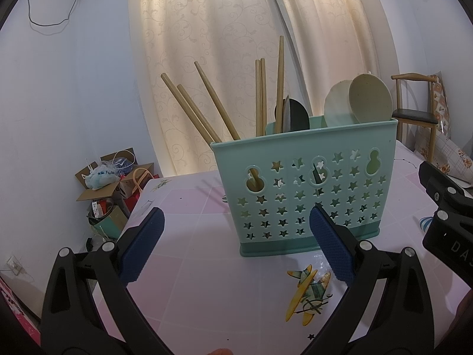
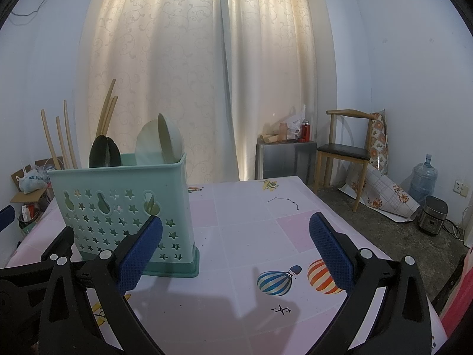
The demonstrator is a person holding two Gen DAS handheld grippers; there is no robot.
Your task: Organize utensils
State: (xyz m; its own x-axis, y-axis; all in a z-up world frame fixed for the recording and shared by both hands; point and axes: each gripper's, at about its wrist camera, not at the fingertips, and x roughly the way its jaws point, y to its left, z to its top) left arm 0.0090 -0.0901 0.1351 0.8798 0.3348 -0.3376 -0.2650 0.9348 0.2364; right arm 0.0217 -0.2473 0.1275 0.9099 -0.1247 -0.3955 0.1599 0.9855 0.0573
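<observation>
On the pink patterned desk [image 2: 251, 224], a mint star-punched utensil caddy [image 1: 304, 189] stands upright, sorted: chopsticks [image 1: 207, 103] slanting up-left in one end compartment, dark spoons [image 1: 292, 115] mid, pale spoons [image 1: 357, 103] bowl-up at the other. Left hand-held gripper [image 1: 236, 245] and right hand-held gripper [image 2: 236, 251] hang spread wide and empty, suggesting the job is nearly finished.

My left gripper [image 1: 236, 245] hung spread wide and empty over the pink table [image 1: 192, 266]. Ahead stood the teal caddy [image 1: 304, 189], upright, holding chopsticks [image 1: 207, 109], dark spoons [image 1: 292, 115] and pale spoons [image 1: 360, 100].
</observation>
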